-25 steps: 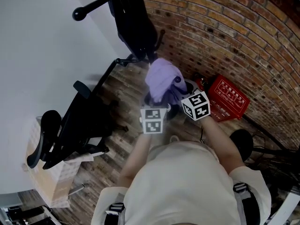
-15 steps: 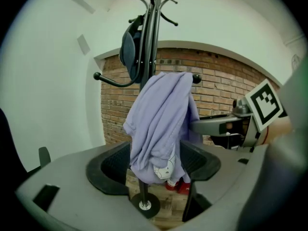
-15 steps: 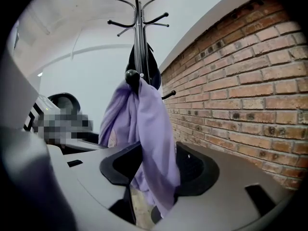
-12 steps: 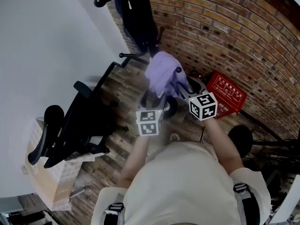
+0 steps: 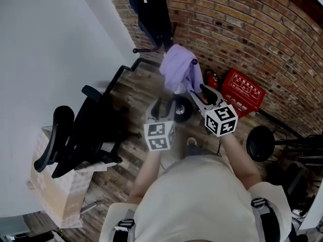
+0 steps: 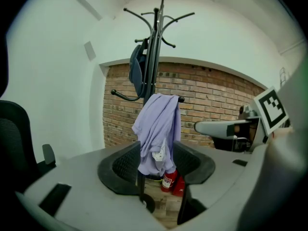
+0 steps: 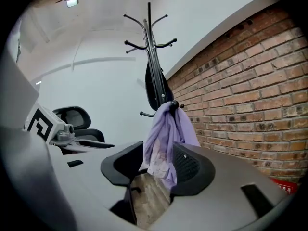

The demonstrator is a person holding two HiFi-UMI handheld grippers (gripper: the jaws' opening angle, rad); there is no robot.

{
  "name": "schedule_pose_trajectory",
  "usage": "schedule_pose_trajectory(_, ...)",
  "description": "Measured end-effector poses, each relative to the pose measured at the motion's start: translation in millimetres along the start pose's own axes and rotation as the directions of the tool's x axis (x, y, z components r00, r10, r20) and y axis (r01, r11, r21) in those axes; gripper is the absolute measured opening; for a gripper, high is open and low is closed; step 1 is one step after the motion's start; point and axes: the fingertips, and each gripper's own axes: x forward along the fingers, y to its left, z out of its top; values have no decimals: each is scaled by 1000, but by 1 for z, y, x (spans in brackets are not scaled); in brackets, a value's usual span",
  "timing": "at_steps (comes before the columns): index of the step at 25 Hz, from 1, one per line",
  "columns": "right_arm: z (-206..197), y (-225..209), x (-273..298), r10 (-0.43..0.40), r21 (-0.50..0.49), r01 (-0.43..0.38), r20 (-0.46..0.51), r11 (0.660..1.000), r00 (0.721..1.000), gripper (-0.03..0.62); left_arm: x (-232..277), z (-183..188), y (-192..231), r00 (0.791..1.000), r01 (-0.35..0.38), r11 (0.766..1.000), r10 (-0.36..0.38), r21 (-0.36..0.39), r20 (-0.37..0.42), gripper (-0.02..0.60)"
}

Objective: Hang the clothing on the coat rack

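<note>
Floor: dark wood planks (image 5: pixel 136 87), worn and streaked, running up to both walls.
Back wall: red brick wall (image 5: pixel 252 29), bare, meeting the planks behind the rack.
Side wall: plain white wall (image 5: pixel 50 44), joining the brick at a corner near the rack.
Rack: black metal coat rack (image 5: pixel 144 50) (image 6: pixel 153 57) (image 7: pixel 151 47), upright in front of that corner, with curved hooks at several heights.
Clothing: lilac cloth garment (image 5: pixel 177 69) (image 6: pixel 159 129) (image 7: pixel 166 138), draped over a low hook of the rack, hanging loose, clear of the floor.
Higher hook: dark blue-black hanging garment (image 5: pixel 154 19) (image 6: pixel 137 71) (image 7: pixel 156 88), close against the pole.
Left side: left gripper (image 5: pixel 164 105) (image 6: pixel 156 153), raised toward the lilac garment, jaws closing but apart, pads pressing on nothing; garment seen through the gap, not pinched.
Right side: right gripper (image 5: pixel 199 92) (image 7: pixel 156 165), just beside the garment's hem, jaws wide and closing slightly, released; hem in line with the gap, not clamped.
Foot of the brick: flat red box with white print (image 5: pixel 242 92) on the planks, red fire extinguishers (image 5: pixel 212 78) (image 6: pixel 168 179) next to it.
White-wall side: black mesh office chair (image 5: pixel 86 130), pale cardboard box (image 5: pixel 55 195) just beside it.
</note>
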Motion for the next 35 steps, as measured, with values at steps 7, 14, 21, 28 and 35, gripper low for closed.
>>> schedule_pose_trajectory(7, -7, 52, -38, -9, -13, 9, 20, 1000, 1000, 90, -53, -7, 3, 999, -12, 999, 13, -31, 50, 112)
schedule_pose_trajectory(14, -11, 94, -79, -14, -42, 15, 37, 999, 999, 29, -109, -19, -3, 997, -13, 998, 17, -55, 70, 61)
schedule_pose_trajectory(21, -15, 126, -113, -7, -56, 10, 49, 998, 999, 15, -156, -33, -6, 996, -18, 997, 25, -78, 80, 40)
schedule_pose_trajectory(28, -15, 145, -143, -13, -73, 18, 69, 997, 998, 6, -193, -36, -12, 994, -11, 996, 20, -89, 105, 34)
schedule_pose_trajectory(35, -14, 156, -163, -13, -97, 21, 79, 995, 997, 2, -215, -39, -17, 993, -10, 995, 21, -97, 115, 32)
